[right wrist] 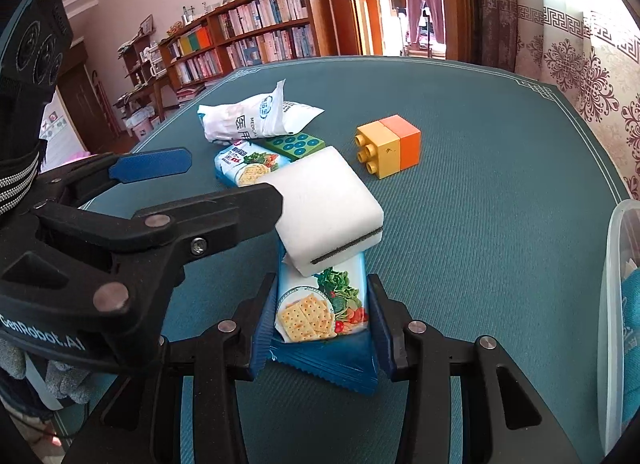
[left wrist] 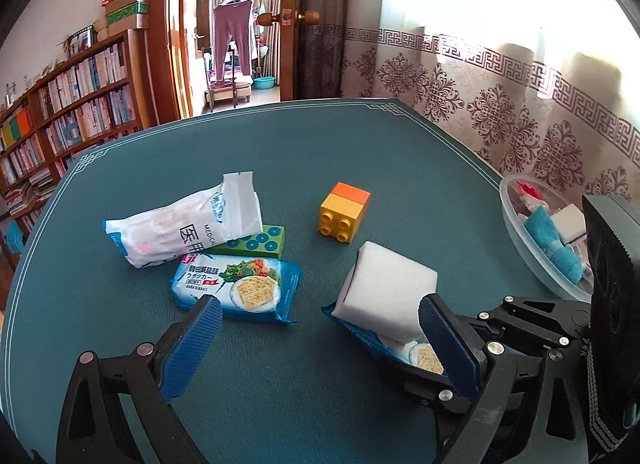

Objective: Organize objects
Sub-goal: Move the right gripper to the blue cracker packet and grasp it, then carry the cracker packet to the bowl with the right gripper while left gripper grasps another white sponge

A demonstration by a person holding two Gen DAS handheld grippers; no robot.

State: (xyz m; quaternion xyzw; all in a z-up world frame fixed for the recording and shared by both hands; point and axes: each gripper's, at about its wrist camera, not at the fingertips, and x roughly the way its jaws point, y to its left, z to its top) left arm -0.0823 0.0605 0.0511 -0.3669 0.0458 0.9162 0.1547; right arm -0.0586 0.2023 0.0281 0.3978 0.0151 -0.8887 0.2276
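Sunlit patterned curtain (left wrist: 500, 104), wooden bookshelf (left wrist: 68, 112), open door (left wrist: 176, 36)

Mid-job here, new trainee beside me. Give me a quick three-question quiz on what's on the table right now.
1. True or false: the right gripper is shut on a cracker packet.
2. What lies on that packet? A) toy block B) white sponge C) medical bag
3. The left gripper is open or shut?

Key: 1 true. 2 B, the white sponge. 3 open, nothing between its fingers.
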